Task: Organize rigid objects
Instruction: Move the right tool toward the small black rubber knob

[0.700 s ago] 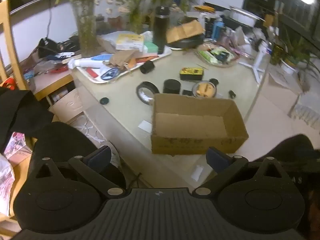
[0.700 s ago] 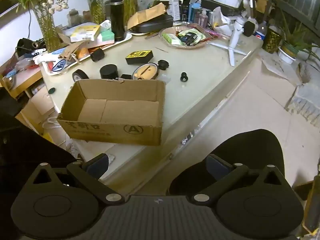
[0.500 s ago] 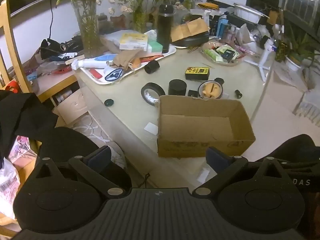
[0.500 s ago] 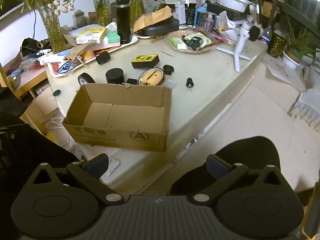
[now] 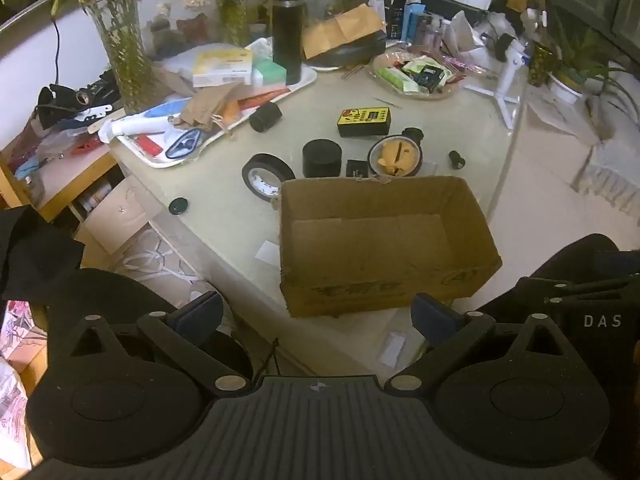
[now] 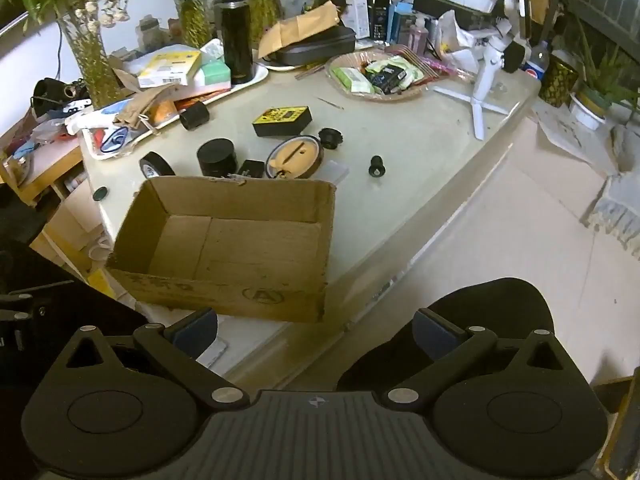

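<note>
An open, empty cardboard box (image 5: 384,240) (image 6: 236,240) sits at the table's near edge. Behind it lie a black tape roll (image 5: 266,174) (image 6: 156,166), a black round jar (image 5: 322,157) (image 6: 216,156), a round tin with a wooden insert (image 5: 395,156) (image 6: 295,156), a yellow-topped black box (image 5: 364,121) (image 6: 282,120), a black cylinder (image 5: 265,117) (image 6: 194,116) and a small black knob (image 5: 457,159) (image 6: 376,167). My left gripper (image 5: 318,314) is open and empty, short of the box. My right gripper (image 6: 316,330) is open and empty, at the box's near right corner.
A white tray (image 5: 160,156) of clutter, a black flask (image 5: 287,28), plant vases (image 5: 126,56), a snack dish (image 6: 376,74) and a white tripod (image 6: 482,84) crowd the far table. A small black cap (image 5: 178,205) lies near the left edge. Black chairs (image 6: 472,320) stand below the table.
Both grippers have moved closer to the table and box, so the box looks larger. Nothing on the table has moved. Both grippers stay open.
</note>
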Demonstrator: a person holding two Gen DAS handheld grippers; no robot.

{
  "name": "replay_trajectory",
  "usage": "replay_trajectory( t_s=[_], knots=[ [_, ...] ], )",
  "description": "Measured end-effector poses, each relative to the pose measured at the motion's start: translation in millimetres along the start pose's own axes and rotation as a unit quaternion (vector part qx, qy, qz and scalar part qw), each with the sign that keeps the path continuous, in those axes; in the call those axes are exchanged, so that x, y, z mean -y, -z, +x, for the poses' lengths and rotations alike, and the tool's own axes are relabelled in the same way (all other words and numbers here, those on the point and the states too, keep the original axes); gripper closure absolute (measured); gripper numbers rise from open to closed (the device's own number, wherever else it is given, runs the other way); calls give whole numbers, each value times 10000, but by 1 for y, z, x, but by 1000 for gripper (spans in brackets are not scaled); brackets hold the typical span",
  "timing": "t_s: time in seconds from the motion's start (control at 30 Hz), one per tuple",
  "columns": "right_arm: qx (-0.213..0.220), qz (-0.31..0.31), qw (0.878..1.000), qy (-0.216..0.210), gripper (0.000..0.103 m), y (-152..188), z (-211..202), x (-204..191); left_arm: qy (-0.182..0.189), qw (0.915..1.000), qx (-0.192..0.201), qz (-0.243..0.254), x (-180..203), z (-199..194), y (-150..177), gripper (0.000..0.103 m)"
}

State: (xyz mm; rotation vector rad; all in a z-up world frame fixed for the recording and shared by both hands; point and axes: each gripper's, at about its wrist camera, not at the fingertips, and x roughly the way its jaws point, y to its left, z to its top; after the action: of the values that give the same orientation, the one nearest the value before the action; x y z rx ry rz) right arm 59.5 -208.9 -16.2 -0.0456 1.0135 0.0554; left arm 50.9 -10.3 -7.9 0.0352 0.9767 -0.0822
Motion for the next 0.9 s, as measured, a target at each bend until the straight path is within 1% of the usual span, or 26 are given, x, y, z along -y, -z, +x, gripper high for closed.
replay_trajectory(
  t_s=[0.17, 0.27, 0.33, 0.5, 0.63, 0.8, 0.9],
  knots=[
    [-110, 59, 9999, 6, 0, -6, 13, 7, 139, 9999, 22, -59, 2, 6, -3, 0],
    [-154, 104, 9998, -1, 0, -7, 19, 9, 45, 10000, 7, -19, 5, 11, -5, 0],
    [-177, 118, 9998, -20, 0, -7, 23, 10, -39, 9999, -103, 47, 8, 16, -8, 0],
    [-193, 86, 9997, -84, 0, -8, 29, 8, 10, 9996, -246, 136, 11, 24, -10, 0],
    [-199, 100, 9997, -90, 0, -9, 30, 7, 48, 9994, -287, 206, 14, 26, -12, 0],
    [-209, 91, 9997, 13, 0, -14, 35, 8, 117, 9992, -299, 236, 14, 29, -18, 0],
    [-186, 22, 9998, -110, 0, -19, 36, 10, 168, 9991, -338, 193, 13, 32, -23, 0]
  ],
)
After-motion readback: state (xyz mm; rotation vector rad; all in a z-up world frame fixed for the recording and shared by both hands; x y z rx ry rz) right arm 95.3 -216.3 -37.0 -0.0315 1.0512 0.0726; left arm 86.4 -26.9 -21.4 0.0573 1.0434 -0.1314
